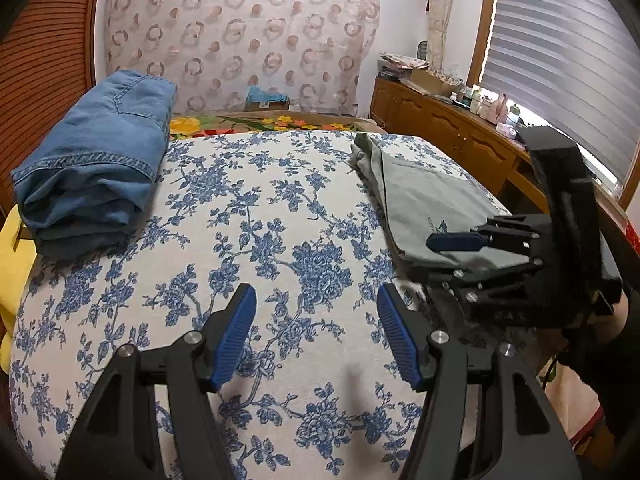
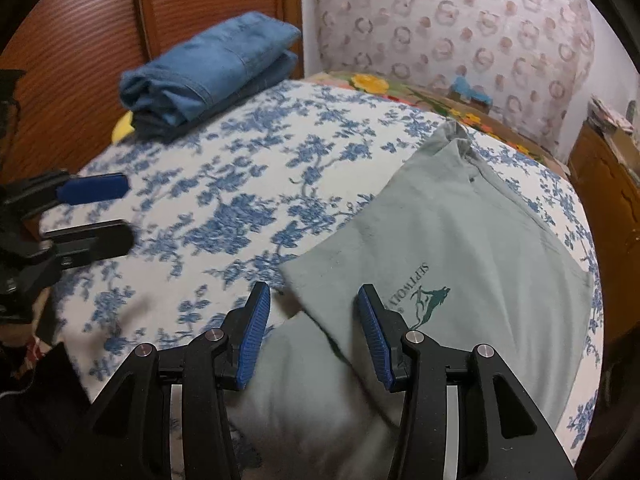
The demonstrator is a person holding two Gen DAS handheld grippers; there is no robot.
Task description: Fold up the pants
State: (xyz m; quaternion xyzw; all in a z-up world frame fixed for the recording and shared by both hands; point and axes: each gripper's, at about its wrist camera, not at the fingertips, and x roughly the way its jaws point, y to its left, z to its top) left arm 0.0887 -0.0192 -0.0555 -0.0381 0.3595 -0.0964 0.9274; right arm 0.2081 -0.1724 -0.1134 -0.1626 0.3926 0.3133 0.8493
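Note:
Grey-green pants [image 2: 460,232] with a dark green printed logo lie flat on the right side of the bed, and their near corner is folded over. My right gripper [image 2: 314,320] hovers open over that corner; the cloth lies below the gap and the pads do not press on it. My left gripper [image 1: 316,328] is open above the bare floral sheet [image 1: 260,220], holding nothing. From the left wrist view the right gripper [image 1: 444,258] sits at the near edge of the grey-green pants [image 1: 424,192]. The left gripper [image 2: 120,214] shows at the left edge of the right wrist view.
Folded blue jeans [image 1: 96,160] sit at the bed's far left corner, seen also in the right wrist view as jeans [image 2: 208,68]. A yellow cloth [image 1: 12,260] lies under them. A wooden sideboard [image 1: 440,120] with bottles runs along the right. A flowered blanket [image 1: 272,122] covers the far end.

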